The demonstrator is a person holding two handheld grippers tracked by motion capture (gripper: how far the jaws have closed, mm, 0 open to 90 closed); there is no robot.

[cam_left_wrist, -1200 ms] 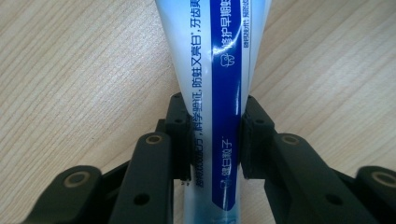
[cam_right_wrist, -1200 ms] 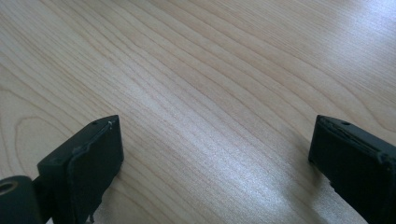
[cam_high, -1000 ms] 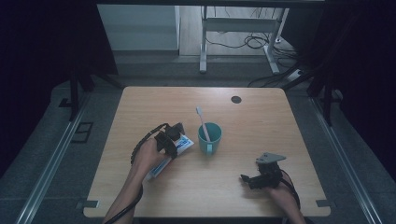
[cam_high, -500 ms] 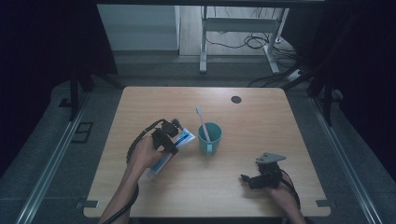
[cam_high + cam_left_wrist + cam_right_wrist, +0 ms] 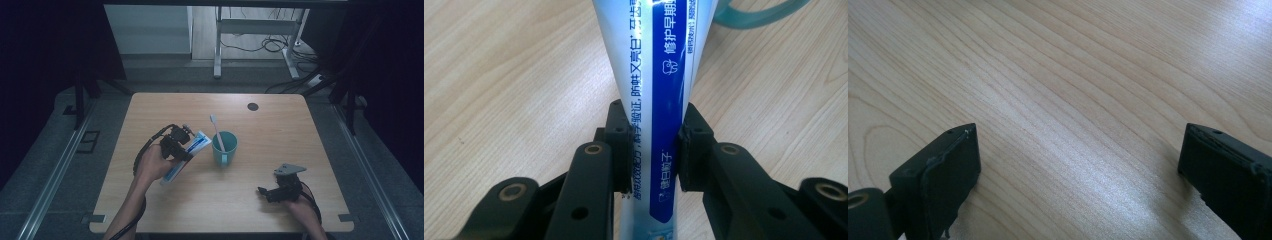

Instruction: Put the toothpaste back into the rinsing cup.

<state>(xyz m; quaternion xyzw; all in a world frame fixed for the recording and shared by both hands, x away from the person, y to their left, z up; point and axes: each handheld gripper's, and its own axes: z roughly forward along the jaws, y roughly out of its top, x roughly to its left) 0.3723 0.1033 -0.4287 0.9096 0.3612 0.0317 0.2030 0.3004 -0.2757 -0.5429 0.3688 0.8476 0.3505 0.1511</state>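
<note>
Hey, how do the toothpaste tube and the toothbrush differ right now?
The toothpaste tube is clamped in the left gripper beside the teal cup; the toothbrush stands inside that cup, ungripped. The tube is broad, flat, blue and white; the toothbrush is thin and pale. Both tilt rather than lie flat.

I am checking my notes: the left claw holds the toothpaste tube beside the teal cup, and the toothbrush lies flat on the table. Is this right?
Not quite. The toothbrush does not lie flat on the table; it stands in the teal cup, leaning, as the high view shows. The rest holds: the left claw holds the toothpaste tube beside that cup.
</note>
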